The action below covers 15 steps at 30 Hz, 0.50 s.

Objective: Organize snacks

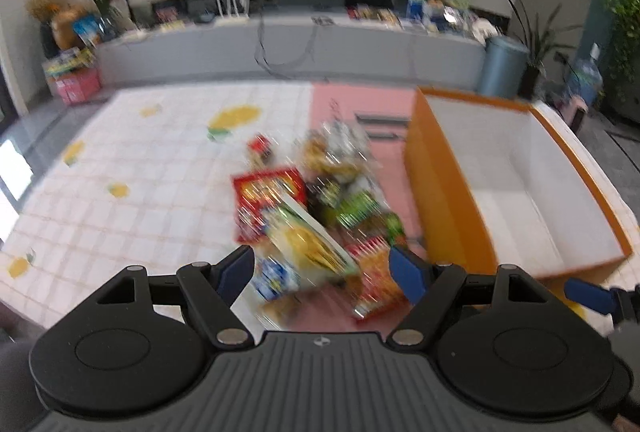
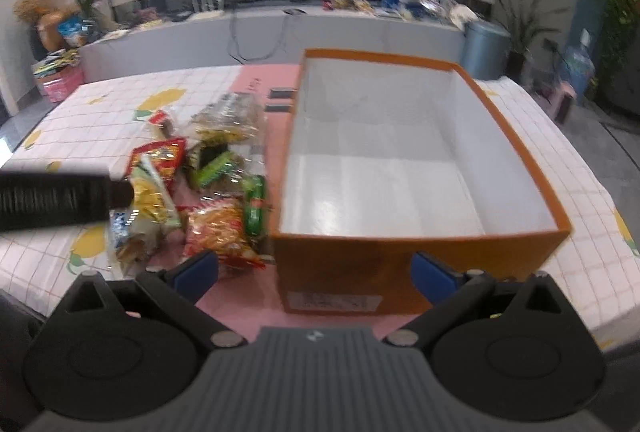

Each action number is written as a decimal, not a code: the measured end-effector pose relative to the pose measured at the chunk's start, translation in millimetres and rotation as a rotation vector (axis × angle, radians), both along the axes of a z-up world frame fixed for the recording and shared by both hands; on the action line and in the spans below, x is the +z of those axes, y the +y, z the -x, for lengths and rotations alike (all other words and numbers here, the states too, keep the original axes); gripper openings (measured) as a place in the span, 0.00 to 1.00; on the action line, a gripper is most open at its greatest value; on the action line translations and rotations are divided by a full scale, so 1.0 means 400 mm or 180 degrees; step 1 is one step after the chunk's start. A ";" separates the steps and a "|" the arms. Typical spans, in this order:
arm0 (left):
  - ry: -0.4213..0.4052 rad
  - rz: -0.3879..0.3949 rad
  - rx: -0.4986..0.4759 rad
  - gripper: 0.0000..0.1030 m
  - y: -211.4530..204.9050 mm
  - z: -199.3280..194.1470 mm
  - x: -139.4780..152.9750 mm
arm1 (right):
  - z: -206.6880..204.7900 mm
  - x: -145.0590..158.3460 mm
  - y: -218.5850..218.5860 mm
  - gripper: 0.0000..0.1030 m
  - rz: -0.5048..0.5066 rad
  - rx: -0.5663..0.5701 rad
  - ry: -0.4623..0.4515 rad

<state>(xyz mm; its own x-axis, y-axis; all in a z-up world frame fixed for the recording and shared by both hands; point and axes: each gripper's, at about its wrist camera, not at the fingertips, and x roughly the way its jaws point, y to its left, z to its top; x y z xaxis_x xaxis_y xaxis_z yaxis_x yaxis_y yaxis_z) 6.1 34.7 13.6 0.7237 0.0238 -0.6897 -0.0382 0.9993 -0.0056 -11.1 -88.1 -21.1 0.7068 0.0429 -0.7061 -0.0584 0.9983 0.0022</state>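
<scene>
Bright, even daylight. Heavy motion blur on snack pile [image 1: 316, 208], milder around orange box [image 2: 400, 272]. Glare inside box floor. Fisheye bending, dark corners.

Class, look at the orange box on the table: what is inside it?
The orange box shows only its white lining: no snacks inside. The near wall hides the floor strip just behind it.

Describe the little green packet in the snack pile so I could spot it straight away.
Find the big orange box with the white inside on the checked tablecloth. The snack pile lies just to its left. The green packet is the pile's nearest piece to the box wall, a narrow upright strip, beside a wider red and yellow bag.
</scene>
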 end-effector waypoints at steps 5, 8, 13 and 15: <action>-0.0232 -0.0005 0.0158 0.87 0.078 -0.014 0.002 | 0.000 -0.012 0.025 0.97 -0.0392 0.0294 -0.0148; -0.0246 0.0125 0.0258 0.87 0.128 -0.034 -0.007 | 0.016 -0.004 0.027 0.97 -0.0935 0.0572 -0.0444; -0.0071 0.0259 0.0572 0.87 0.226 -0.066 -0.042 | 0.022 -0.015 0.078 0.97 -0.0924 0.0746 -0.0785; -0.0029 0.0340 0.0714 0.87 0.270 -0.074 -0.057 | 0.014 -0.023 0.114 0.97 -0.0750 0.0894 -0.0776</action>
